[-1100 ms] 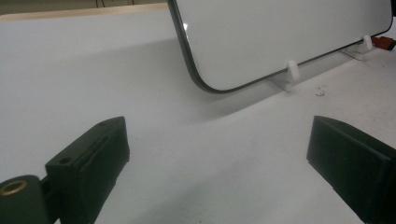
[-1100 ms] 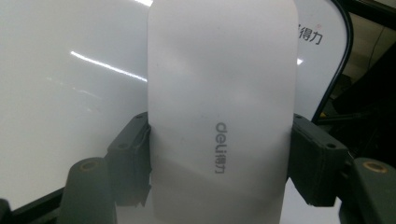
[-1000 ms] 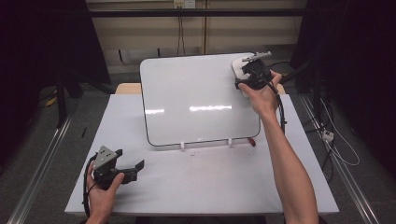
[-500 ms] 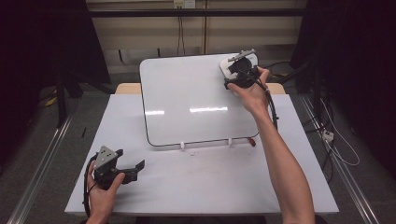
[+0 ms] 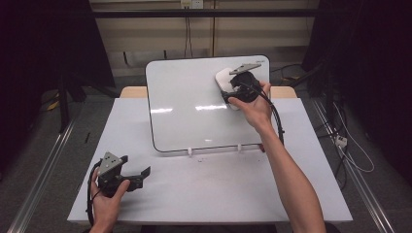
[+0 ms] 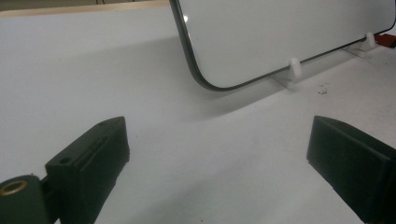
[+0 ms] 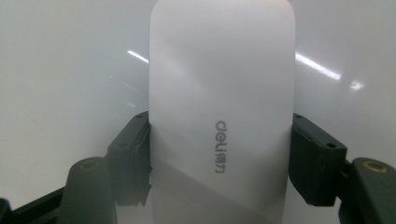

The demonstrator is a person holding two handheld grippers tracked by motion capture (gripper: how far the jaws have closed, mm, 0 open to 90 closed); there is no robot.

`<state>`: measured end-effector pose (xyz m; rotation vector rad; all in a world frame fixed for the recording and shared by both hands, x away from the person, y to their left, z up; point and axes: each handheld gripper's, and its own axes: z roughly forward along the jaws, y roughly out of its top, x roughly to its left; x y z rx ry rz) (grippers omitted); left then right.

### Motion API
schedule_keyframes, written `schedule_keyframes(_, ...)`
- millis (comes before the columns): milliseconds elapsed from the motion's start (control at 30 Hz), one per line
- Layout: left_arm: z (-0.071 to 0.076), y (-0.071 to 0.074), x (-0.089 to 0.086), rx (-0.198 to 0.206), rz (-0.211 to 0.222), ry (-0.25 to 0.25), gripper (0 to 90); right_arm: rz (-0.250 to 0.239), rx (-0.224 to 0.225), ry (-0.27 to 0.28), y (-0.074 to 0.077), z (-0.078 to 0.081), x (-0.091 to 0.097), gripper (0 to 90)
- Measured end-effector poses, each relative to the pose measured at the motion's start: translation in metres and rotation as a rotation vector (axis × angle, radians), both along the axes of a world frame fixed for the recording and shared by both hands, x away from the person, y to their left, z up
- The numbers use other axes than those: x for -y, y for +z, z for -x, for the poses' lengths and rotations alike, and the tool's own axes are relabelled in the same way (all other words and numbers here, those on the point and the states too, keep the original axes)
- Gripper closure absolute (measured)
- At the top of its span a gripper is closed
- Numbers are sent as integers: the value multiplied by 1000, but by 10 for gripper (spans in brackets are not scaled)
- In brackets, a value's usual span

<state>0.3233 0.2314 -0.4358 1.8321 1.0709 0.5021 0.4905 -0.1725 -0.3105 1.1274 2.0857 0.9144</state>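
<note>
A white whiteboard [image 5: 194, 107] leans tilted on small white clips [image 5: 190, 152] at the back of the white table [image 5: 218, 194]. My right gripper [image 5: 232, 87] is shut on a white oblong eraser [image 5: 222, 77] and presses it flat on the board's upper right part. In the right gripper view the eraser [image 7: 219, 93], printed "deli", sits clamped between both black jaws against the glossy board [image 7: 70, 70]. My left gripper [image 5: 141, 174] rests low over the table's near left corner, open and holding nothing. The left gripper view shows the left gripper [image 6: 219, 158] facing the board's lower corner [image 6: 205, 79].
A small red piece [image 5: 262, 147] lies by the board's lower right corner. A wooden edge [image 5: 133, 91] shows behind the table. Cables [image 5: 340, 141] trail on the floor at the right, and a metal rail [image 5: 43, 165] runs along the floor at the left.
My right hand has slid the eraser leftward and slightly down across the top of the board. The left hand has stayed where it was.
</note>
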Motion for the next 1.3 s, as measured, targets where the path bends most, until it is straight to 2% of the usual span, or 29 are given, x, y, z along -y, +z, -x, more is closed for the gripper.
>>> schedule_keyframes(133,-1,-1,-1,1,5,3,57,-12,23,8,-7,9,2,318)
schedule_keyframes(200,-1,-1,-1,-1,3,2,56,3,48,3,-9,16,2,318)
schedule_keyframes(367,0,1,-1,4,-1,6,56,-17,99,-3,-10,31,5,318)
schedule_keyframes(633,2,2,-1,8,-2,10,56,-21,145,-25,-18,54,13,318)
schedule_keyframes(1300,2,2,1,13,-6,12,57,-14,138,-93,-39,78,39,318)
